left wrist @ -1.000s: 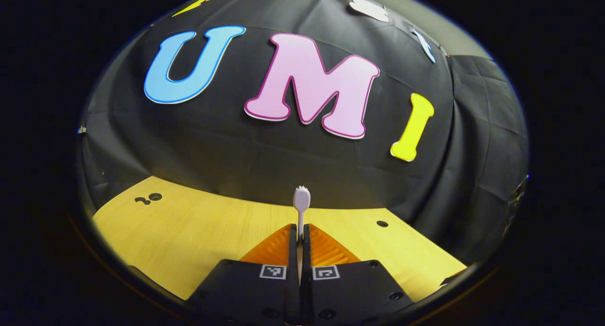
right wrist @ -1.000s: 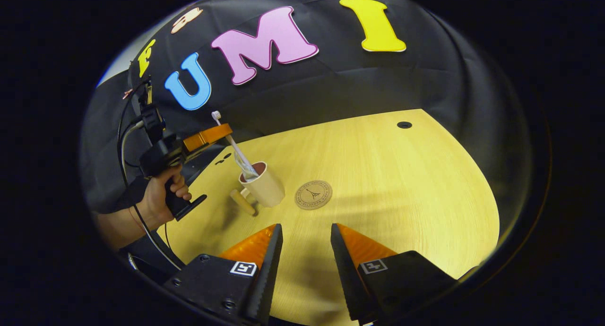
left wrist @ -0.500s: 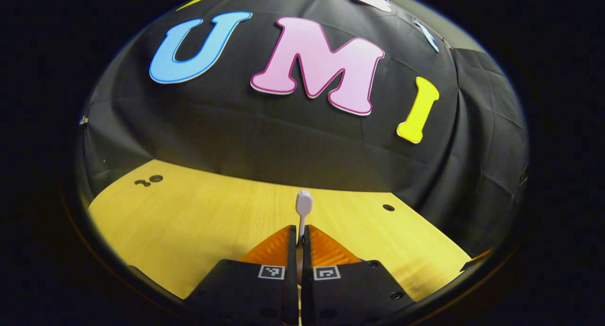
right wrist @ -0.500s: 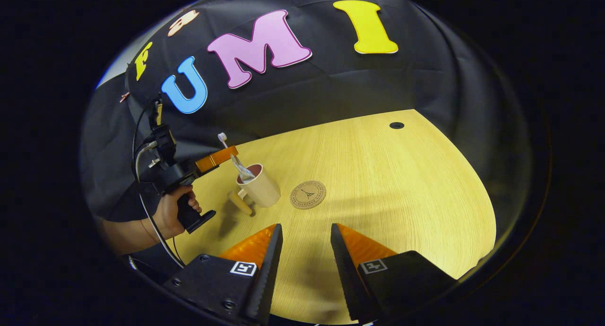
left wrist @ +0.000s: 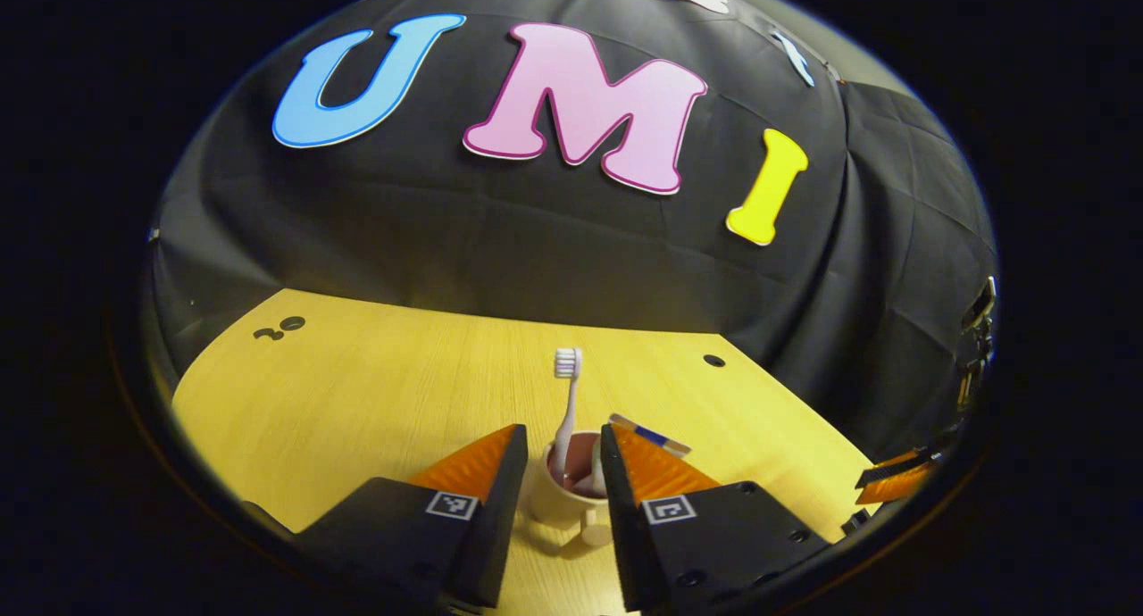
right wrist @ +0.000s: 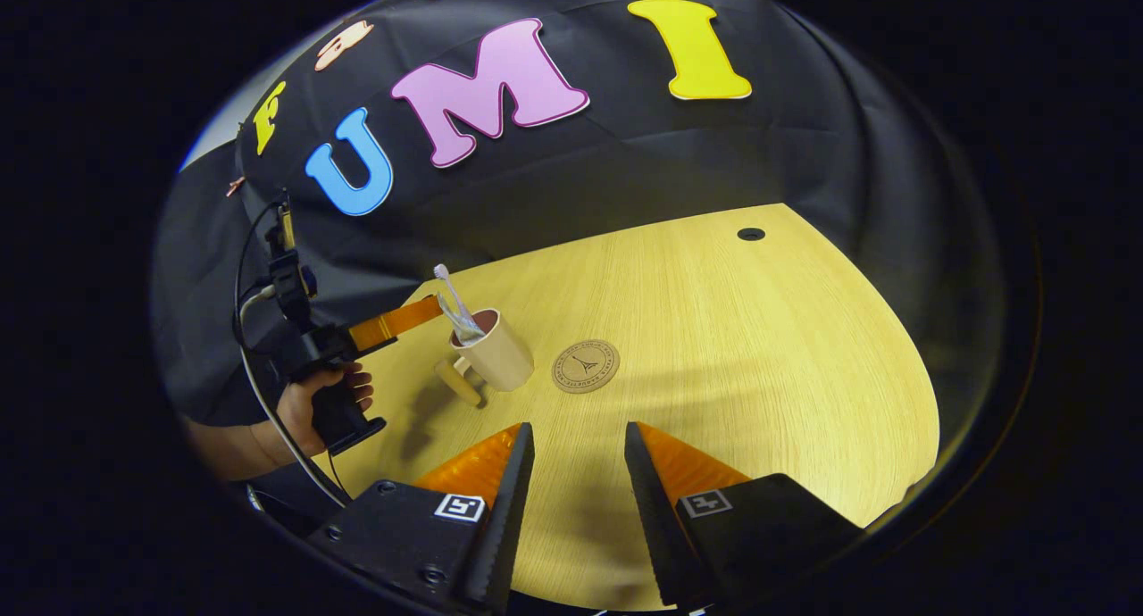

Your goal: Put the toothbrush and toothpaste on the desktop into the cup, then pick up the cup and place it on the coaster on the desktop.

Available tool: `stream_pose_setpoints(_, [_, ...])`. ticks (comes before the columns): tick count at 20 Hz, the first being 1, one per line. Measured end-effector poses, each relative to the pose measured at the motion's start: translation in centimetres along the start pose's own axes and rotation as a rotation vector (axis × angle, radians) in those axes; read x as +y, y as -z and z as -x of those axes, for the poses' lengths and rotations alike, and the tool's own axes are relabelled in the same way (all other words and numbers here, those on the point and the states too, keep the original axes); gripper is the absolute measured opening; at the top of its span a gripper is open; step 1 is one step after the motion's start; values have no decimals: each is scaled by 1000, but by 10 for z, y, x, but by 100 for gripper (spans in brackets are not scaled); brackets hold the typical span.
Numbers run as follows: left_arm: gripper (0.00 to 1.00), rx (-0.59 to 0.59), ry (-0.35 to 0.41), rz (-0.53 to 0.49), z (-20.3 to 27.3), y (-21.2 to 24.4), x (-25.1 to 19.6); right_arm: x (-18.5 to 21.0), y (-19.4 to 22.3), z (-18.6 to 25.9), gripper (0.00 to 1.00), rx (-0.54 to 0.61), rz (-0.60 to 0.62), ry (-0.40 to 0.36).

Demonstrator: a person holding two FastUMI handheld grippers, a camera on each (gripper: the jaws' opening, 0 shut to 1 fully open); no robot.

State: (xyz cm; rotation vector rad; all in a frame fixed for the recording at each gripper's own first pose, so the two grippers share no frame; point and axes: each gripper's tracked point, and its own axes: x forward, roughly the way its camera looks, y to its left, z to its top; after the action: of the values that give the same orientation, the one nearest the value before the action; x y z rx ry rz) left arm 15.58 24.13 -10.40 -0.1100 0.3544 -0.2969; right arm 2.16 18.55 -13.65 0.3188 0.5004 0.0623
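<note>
The wooden desktop (right wrist: 714,330) fills the scene, pale grain running toward the black cloth wall, and the cup is the landmark here. The right gripper (right wrist: 579,437) hangs over the near part of the desktop, on the near side of the cup, its fingers parted with nothing between them. The left gripper (left wrist: 555,442) sits right at the cup, fingers spread wide and flanking the rim without pressing on anything; in the right gripper view it (right wrist: 436,307) pokes in from the cup's left, held by a hand (right wrist: 314,400) on its grip. The cream cup (right wrist: 494,353) stands upright on the desktop, its handle (right wrist: 457,381) jutting toward the left gripper's side. Just to the cup's right lies the round coaster (right wrist: 586,366), flat, close by but not touching. Inside the cup, the toothpaste (left wrist: 649,435) leans out over the rim, and the toothbrush (left wrist: 565,402) stands up with its bristled head well above the rim.
</note>
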Motion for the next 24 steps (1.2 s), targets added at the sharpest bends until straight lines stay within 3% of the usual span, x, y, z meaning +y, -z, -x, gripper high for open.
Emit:
stream_pose_setpoints(3, [70,97,17,-46,19,15,-4,2,5,3,64,22,-4,-16])
stream_pose_setpoints(4, [86,140,21,-59,25,22,-5,2,9,3,64,32,-5,-21])
stream_pose_setpoints(5, [80,187,26,-67,29,29,-6,2,10,5,64,39,-8,-24])
stream_pose_setpoints(8, [86,299,69,-79,33,50,-14,-3,15,7,64,44,-27,-13])
stream_pose_setpoints(9, [79,341,74,-85,30,59,-12,-5,16,9,64,46,-38,-11])
stream_pose_setpoints(10, [87,392,73,-87,25,68,-10,-7,17,9,64,47,-49,-8])
stream_pose_setpoints(14, [87,550,61,-92,4,102,0,-16,18,17,64,43,-68,6])
stream_pose_setpoints(24, [79,674,1,-149,-38,130,8,-42,23,27,64,46,-127,60])
